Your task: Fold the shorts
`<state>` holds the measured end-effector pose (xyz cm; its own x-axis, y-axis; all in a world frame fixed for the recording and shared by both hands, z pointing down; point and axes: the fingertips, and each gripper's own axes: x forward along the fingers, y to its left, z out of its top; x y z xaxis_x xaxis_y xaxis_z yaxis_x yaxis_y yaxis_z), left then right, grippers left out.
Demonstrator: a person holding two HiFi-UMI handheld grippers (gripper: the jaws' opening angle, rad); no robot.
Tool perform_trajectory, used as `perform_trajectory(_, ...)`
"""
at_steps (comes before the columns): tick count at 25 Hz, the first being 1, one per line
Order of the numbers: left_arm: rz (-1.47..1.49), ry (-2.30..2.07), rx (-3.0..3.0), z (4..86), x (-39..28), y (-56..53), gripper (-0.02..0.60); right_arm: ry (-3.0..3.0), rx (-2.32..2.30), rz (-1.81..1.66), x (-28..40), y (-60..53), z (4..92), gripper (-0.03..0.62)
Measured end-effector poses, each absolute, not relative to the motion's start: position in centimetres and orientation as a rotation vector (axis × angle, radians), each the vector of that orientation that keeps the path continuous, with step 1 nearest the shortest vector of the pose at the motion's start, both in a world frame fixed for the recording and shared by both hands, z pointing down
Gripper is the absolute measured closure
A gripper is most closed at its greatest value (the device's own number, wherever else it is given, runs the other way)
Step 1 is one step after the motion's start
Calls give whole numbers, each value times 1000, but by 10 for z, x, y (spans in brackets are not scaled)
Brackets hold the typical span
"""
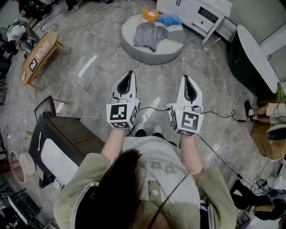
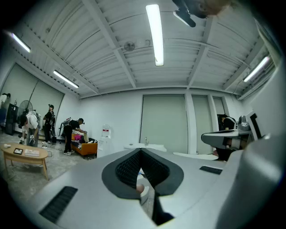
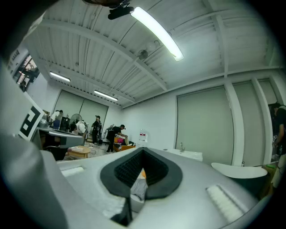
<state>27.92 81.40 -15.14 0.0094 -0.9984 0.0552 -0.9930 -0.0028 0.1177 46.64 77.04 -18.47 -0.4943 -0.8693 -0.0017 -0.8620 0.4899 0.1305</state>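
Shorts (image 1: 149,35) are lying crumpled on a round cushion (image 1: 134,51), well ahead of both claws. We are holding left claw (image 1: 129,74) and right claw (image 1: 186,78) pressed together, empty; folding, we judge, is awaiting our approach.

Bare floor (image 1: 156,80) is lying open between the round cushion (image 1: 134,51) and the left gripper (image 1: 129,74) and right gripper (image 1: 186,78), with nothing blocking a straight reach. Left of the cushion, a wooden table (image 1: 40,56) is standing well apart. Right of the cushion, a white cabinet (image 1: 196,13) and an oval table (image 1: 254,53) are crowding nearer. On the person's side of the cushion, a black cabinet (image 1: 76,134) is hemming in the left and a cable (image 1: 221,116) is trailing across the floor on the right.
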Motion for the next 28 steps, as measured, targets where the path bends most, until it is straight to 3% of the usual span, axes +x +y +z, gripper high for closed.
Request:
perform_trajectory(25,27,-2091,2161,-147,262,794,569,-2779,1457,-100,436,754,-187,594)
perform_trajectory(26,21,-2069,2170,-146,262,793,563,-2784,1446,-93,435,754,-184,530)
perform_trajectory(27,11,-2048,2181,-145,261,792,492,-2787,1445,-90,434,753,-181,473)
perform_trajectory(28,1,-2032,2193,-145,260,790,403,-2790,1448,-94,432,751,-180,377)
